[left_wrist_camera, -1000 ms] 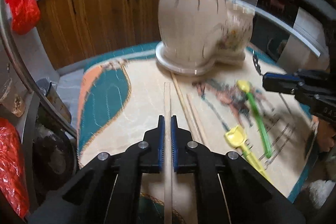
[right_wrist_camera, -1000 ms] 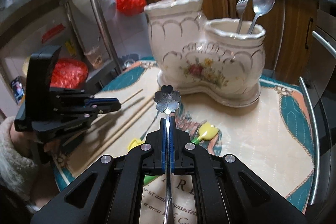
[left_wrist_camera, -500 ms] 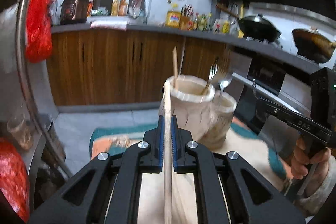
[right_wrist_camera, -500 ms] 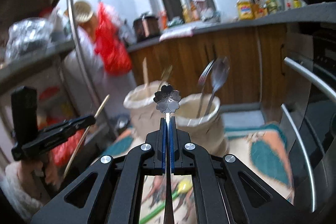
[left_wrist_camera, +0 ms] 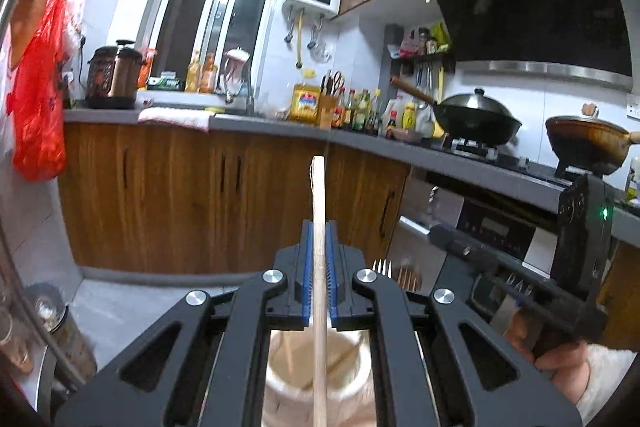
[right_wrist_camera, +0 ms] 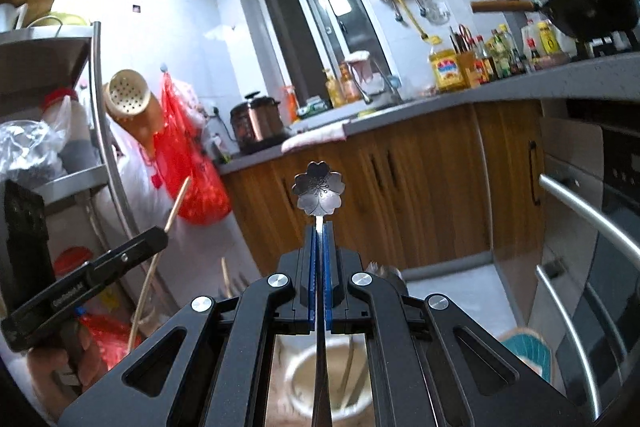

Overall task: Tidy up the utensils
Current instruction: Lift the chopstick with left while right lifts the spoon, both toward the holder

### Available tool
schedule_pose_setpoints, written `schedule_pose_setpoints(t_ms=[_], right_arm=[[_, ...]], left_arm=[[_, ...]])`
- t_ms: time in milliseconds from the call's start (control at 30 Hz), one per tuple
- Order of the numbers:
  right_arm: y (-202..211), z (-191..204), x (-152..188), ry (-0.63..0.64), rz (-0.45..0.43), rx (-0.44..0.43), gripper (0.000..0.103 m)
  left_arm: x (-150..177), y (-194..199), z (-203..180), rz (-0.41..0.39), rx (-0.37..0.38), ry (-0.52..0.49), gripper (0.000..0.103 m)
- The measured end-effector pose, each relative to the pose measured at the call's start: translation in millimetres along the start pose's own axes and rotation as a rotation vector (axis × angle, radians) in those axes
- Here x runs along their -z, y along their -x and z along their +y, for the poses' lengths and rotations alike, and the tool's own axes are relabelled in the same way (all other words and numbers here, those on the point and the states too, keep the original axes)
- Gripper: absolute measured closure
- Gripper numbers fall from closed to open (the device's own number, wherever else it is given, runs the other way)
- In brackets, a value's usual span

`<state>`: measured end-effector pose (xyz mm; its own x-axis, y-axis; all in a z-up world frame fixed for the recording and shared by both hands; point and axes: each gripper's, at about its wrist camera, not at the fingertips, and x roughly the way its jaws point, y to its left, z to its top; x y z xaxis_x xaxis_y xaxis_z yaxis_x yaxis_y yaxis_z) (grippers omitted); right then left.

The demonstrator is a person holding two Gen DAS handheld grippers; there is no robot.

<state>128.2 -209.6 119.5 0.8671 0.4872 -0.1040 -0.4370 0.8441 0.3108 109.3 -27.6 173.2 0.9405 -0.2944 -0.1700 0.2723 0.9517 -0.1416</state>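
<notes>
Both grippers are loaded and poised over the ceramic holder [left_wrist_camera: 316,367]. The left gripper [left_wrist_camera: 319,267] is clenched on a wooden chopstick [left_wrist_camera: 319,211], which stands upright btwn the blue pads with its top end well above them and its lower end pointing into the cream-coloured cup below. The right gripper [right_wrist_camera: 319,267] is clamped on a thin metal spoon [right_wrist_camera: 319,193] w/ a flower-shaped end, also held vertical, over a second cup opening [right_wrist_camera: 332,379] that already has a couple of sticks or handles leaning in it.

Risks, as I judge them: the chopstick is long and gripped at one narrow spot, so if let go while off-centre it could strike the rim and tip out onto the table. It could also jam against the sticks already lying crosswise in the cup. The spoon stem is very slim (barely fills the pads), so it may pivot or slip before release. The two grippers sit near each other over one holder, so lowering both at once risks a knock.

The chopstick looks pale, straight, plain wood; the spoon dark, dull steel.
</notes>
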Motion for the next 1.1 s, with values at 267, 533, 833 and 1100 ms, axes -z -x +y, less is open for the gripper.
schedule_pose_setpoints(t_ms=[267,533,833,1100], right_arm=[[-24,-11,0,-0.026,-0.032,0.007,0.099],[-47,-19,10,-0.056,-0.030,0.021,0.099],[-50,-8,29,0.026,-0.031,0.056,0.099],[-27,-10,34,0.034,-0.025,0.073,0.099]], left_arm=[[-8,-43,2,-0.028,-0.006,0.004,0.097],[0,-62,1,-0.055,-0.025,-0.021,0.097],[16,-55,5,-0.079,-0.028,-0.026,0.097],[24,-28,12,-0.054,-0.042,-0.010,0.097]])
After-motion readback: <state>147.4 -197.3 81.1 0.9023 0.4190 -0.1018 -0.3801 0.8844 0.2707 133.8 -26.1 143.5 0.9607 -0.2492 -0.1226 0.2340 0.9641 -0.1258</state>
